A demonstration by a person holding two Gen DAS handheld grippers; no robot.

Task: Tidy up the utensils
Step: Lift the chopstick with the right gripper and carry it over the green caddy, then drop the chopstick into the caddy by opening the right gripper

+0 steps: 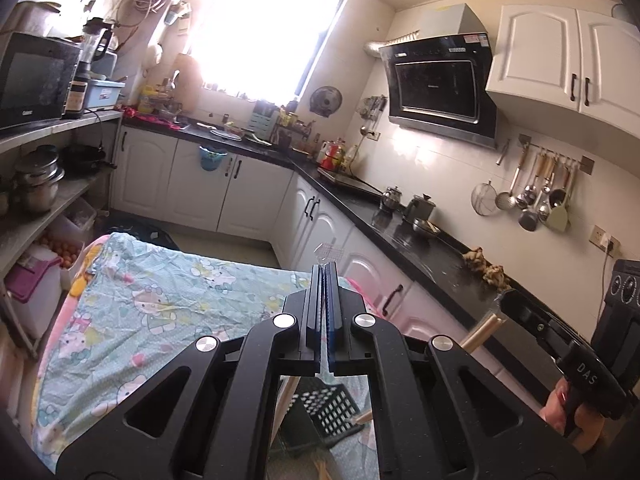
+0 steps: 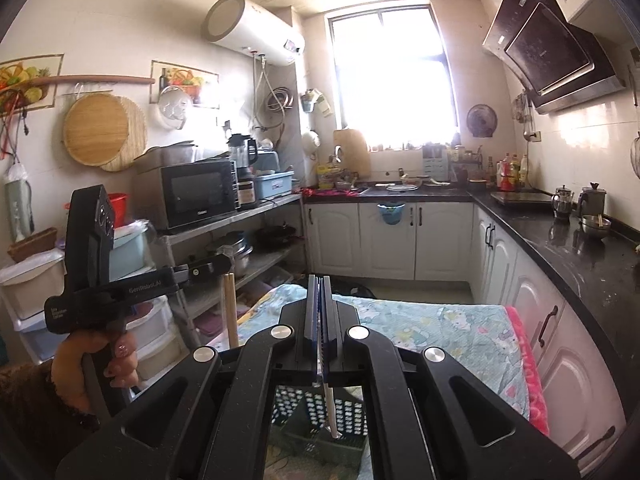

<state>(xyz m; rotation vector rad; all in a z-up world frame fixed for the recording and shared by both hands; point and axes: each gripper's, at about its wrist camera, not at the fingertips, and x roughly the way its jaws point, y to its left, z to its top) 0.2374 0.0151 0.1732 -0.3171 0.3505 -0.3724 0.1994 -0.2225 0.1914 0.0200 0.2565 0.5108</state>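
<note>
My left gripper [image 1: 325, 270] is shut on a clear plastic utensil [image 1: 329, 253] whose ridged end sticks up past the fingertips. My right gripper [image 2: 319, 280] is shut on a thin white utensil [image 2: 330, 412] that hangs down under the jaws into a dark perforated basket [image 2: 320, 420]. The basket [image 1: 326, 412] also shows under my left gripper, on the table. In the right wrist view my left gripper [image 2: 212, 268] holds wooden chopsticks [image 2: 229, 312] upright. In the left wrist view my right gripper [image 1: 516, 304] has wooden chopsticks [image 1: 480, 334] next to it.
The table wears a pale blue cartoon-print cloth [image 1: 160, 300] with a pink edge. A black countertop [image 1: 420, 248] with white cabinets runs along the right, with kettles and a steel bowl [image 1: 426, 227]. Utensils hang on a wall rail [image 1: 540, 192]. Shelves with a microwave [image 2: 196, 196] stand left.
</note>
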